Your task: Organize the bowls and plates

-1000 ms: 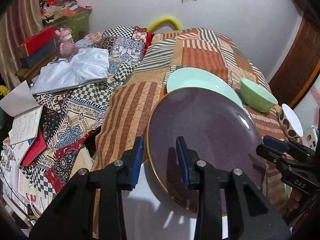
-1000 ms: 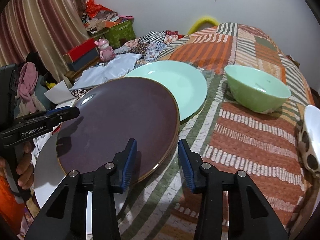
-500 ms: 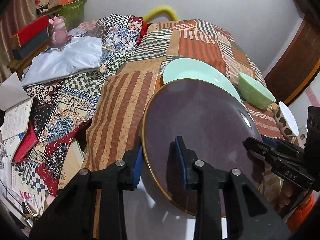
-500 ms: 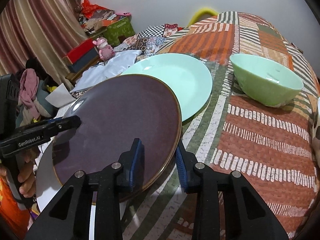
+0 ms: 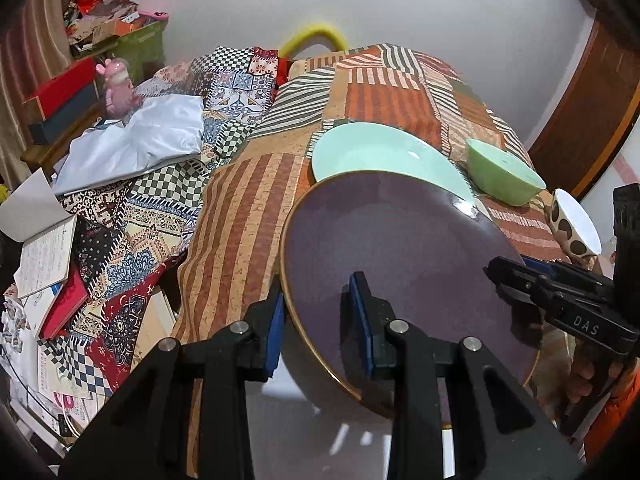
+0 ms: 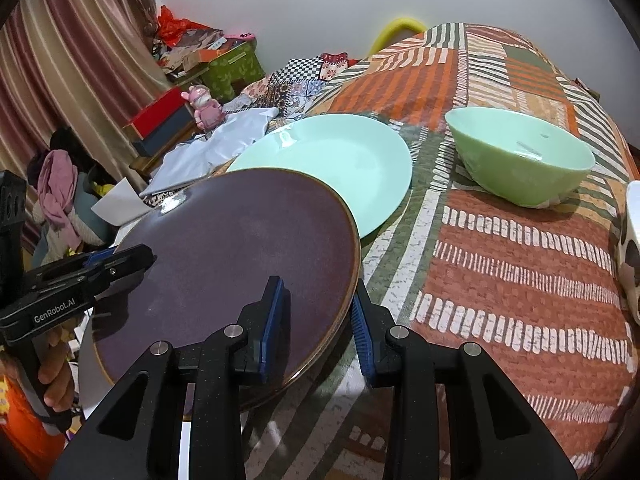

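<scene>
Left wrist: both grippers (image 5: 320,320) (image 6: 318,316) clamped on purple plate (image 5: 400,248).

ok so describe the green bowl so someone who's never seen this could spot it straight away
Start at the bed covered by the orange and green striped patchwork spread. On it lies a flat mint plate; the green bowl sits just right of that plate in the right wrist view. It is the only deep, plain pale-green dish there, unlike the flat plates and the white spotted bowl beside it.
</scene>
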Motion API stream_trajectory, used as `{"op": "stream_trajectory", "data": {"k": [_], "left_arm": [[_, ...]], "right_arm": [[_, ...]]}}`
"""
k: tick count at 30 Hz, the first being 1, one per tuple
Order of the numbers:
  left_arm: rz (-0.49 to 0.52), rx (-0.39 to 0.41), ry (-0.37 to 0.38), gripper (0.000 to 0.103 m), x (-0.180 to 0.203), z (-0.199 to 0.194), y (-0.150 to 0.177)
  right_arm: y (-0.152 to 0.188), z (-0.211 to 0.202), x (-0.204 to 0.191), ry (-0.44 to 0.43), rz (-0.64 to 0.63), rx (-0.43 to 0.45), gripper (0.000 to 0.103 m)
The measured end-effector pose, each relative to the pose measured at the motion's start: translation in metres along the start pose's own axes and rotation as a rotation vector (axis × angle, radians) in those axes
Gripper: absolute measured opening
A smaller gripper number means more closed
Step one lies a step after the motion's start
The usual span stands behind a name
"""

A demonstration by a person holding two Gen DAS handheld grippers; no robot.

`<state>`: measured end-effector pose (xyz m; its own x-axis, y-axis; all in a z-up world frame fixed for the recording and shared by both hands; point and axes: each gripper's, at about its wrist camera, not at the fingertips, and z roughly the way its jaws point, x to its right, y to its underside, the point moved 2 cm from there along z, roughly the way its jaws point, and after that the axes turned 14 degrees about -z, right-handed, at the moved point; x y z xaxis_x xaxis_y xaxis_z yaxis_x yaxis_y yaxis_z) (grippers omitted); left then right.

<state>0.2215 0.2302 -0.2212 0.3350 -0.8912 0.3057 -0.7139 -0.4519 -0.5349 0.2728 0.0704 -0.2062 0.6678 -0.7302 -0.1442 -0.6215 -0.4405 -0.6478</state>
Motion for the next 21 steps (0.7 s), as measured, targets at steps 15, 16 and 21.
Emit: {"op": "stream_trajectory", "data": {"k": [15,16,21], "left_arm": [[0.026,0.025,0.014,0.031,0.022,-0.021,0.016],[0.029,0.028,0.015,0.031,0.024,-0.023,0.017],[0.042,0.036,0.026,0.031,0.036,-0.034,0.023]], "right_arm": [[0.013,-0.029,0.006,0.015,0.003,0.046,0.030],[0.015,-0.032,0.007,0.017,0.005,0.050,0.030],[0.021,-0.046,0.010,0.028,0.010,0.070,0.030]]}}
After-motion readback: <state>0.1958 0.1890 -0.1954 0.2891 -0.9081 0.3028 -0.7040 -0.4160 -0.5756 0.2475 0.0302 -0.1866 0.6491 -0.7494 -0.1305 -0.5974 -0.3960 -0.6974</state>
